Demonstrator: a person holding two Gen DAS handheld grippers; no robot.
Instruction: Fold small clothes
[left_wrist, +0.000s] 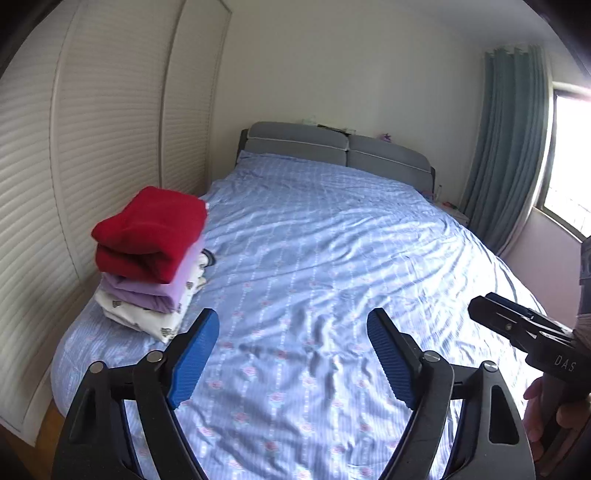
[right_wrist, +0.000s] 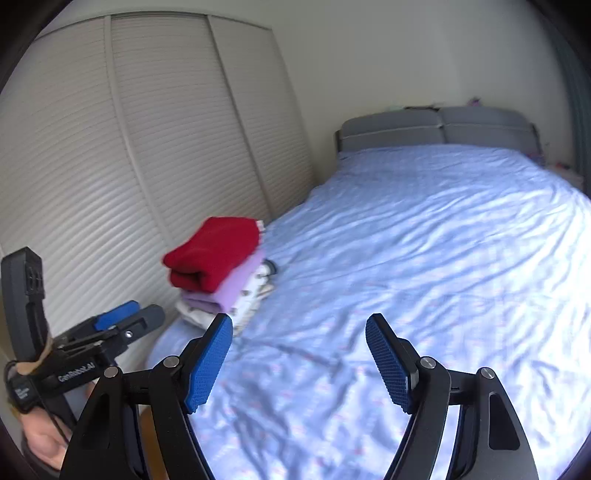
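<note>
Near bed's (left_wrist: 332, 240) left edge, folded stack (left_wrist: 155, 258), both grippers (left_wrist: 293, 354) (right_wrist: 299, 360) apparently wide apart, empty.

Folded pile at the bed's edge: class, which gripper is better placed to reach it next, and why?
Left, probably. The folded pile sits close beyond the open left gripper. The right gripper, also open, sees the left gripper on the pile's side, so it stands farther away.
</note>
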